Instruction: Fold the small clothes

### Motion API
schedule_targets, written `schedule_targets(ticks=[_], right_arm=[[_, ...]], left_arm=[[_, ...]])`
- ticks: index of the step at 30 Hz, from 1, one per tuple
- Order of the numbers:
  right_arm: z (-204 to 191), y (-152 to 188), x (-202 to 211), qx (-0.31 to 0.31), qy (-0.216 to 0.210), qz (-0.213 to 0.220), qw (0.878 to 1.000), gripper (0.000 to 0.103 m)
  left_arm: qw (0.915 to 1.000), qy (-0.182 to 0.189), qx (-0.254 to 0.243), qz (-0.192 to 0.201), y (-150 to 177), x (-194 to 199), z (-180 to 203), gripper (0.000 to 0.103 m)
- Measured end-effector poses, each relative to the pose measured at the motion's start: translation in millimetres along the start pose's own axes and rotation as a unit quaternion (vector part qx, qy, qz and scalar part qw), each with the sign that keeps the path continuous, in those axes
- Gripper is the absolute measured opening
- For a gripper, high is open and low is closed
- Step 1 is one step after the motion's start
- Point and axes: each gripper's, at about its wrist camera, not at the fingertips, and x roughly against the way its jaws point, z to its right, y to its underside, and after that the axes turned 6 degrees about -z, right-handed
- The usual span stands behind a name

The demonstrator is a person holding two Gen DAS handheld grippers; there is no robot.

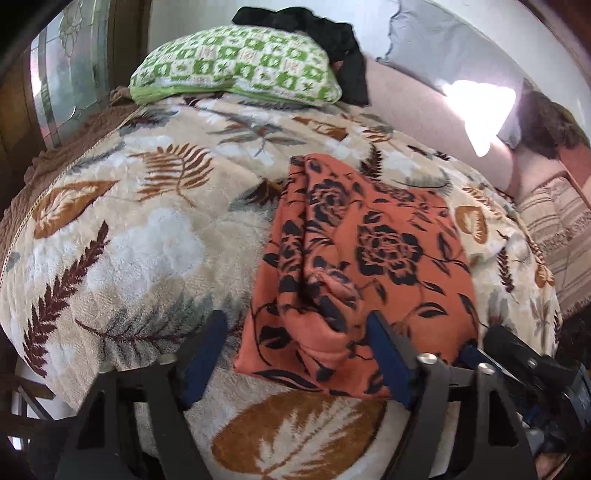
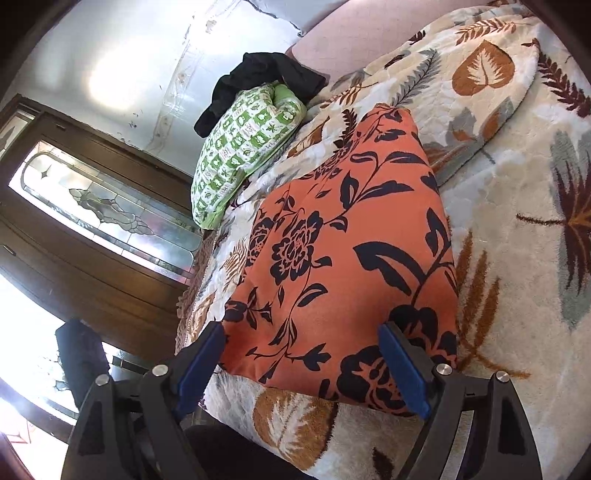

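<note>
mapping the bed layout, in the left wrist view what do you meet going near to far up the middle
left gripper → orange floral cloth → leaf blanket → green pillow → black garment

Free: open leaf-print blanket [image 1: 122, 236] left of the orange floral cloth [image 1: 369, 258] | Free: blanket right of the cloth (a raised fold sits farther back) | Blocked: green pillow [image 1: 236, 66] with black garment [image 1: 332, 40] at bed's far end
</note>
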Motion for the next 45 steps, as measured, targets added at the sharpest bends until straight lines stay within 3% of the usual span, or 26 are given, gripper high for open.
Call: schedule_targets(ticks=[2,4,7,10,13,16,21,26,29,33,35,38,41,44,45], right_arm=[[0.9,1.2,-0.1,0.003,-0.002,-0.003,1.0,0.087],[3.2,0.9,-0.9,0.001,-0.001,-0.008,1.0,0.087],[6.7,1.3,-5.0,-0.006,-0.005,-0.019,1.0,0.087],[6.9,1.0,-7.0,-0.008,0.0,-0.023,1.0,0.087],[6.9,-1.6,-4.8,-0.012,-0.003,-0.024,1.0,0.087],[5.3,-2.5,2.1,-0.014,-0.009,-0.02,1.0,0.087],[15.7,-10.9,32.5,-0.022,-0.01,0.011,1.0,0.087],[58.6,-19.7,33.3,-0.089,-0.007,-0.012,0.996,0.087],[68.4,-23.3,17.9,-0.101,-0.023,-0.04,0.994,0.087],[69.9,-31.7,1.0,-0.102,-0.032,-0.045,0.993,0.085],[77.0,-31.8,-15.6,-0.118,-0.02,-0.076,0.99,0.043],[52.4,-30.0,-2.3,-0.071,0.012,-0.053,0.996,0.035],[57.0,-30.5,-15.0,-0.063,0.056,-0.073,0.994,0.033],[57.5,-32.9,-7.9,-0.073,0.028,-0.07,0.994,0.04],[53.8,-34.0,-1.2,-0.072,0.017,-0.062,0.995,0.049]], left_arm=[[0.999,0.0,0.034,-0.028,0.3,-13.6,-16.4,0.025],[0.9962,0.008,0.072,-0.049,5.6,-29.8,-40.1,0.024],[0.9936,0.027,0.092,-0.06,13.3,-37.9,-53.2,0.028],[0.9958,0.02,0.074,-0.051,11.4,-26.6,-46.7,0.028],[0.9983,0.009,0.051,-0.028,8.4,-6.7,-39.5,0.03],[0.9996,-0.015,0.011,0.022,3.3,21.4,-23.0,0.031],[0.9946,-0.015,-0.07,0.075,-20.4,36.6,18.0,0.053],[0.9904,-0.045,-0.125,0.037,-37.4,-18.4,42.5,0.053],[0.9903,-0.07,-0.12,-0.007,-36.0,-57.3,29.2,0.056],[0.993,-0.057,-0.103,0.002,-32.1,-65.9,13.8,0.064],[0.9934,-0.052,-0.103,-0.001,-34.9,-68.7,10.8,0.064],[0.9939,-0.041,-0.102,0.003,-34.9,-70.3,5.5,0.066],[0.9947,-0.032,-0.097,0.003,-32.9,-70.1,4.9,0.069],[0.9942,-0.033,-0.102,0.009,-32.2,-67.7,5.7,0.069],[0.9945,-0.029,-0.1,0.008,-32.3,-68.1,4.9,0.069]])
